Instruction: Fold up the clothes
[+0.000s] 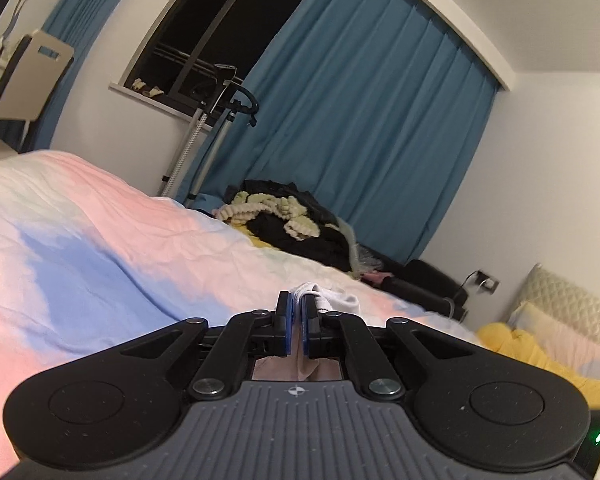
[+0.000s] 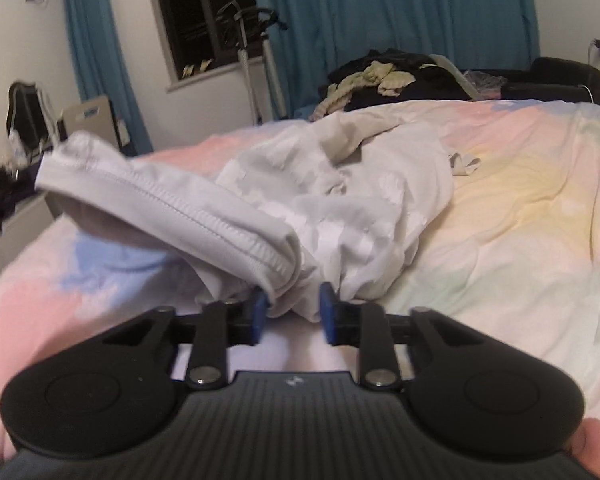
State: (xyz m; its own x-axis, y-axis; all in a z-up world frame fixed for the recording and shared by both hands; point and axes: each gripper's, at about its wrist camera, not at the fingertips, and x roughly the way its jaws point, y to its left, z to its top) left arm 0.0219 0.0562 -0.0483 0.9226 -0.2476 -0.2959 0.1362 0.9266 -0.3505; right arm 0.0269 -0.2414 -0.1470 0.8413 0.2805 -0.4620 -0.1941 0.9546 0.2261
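At the lower centre of the left wrist view, the left claw (image 1: 298, 312) is pressed together, pinching a bunched edge of the white garment (image 1: 328, 300) just above the pastel bed (image 1: 100, 248). In the right wrist view, the right claw (image 2: 293, 312) stands spread, with the garment's (image 2: 320, 200) hem sagging between its blue pads (image 2: 327, 312). A dark clothes pile (image 2: 396, 76) sits at upper centre.
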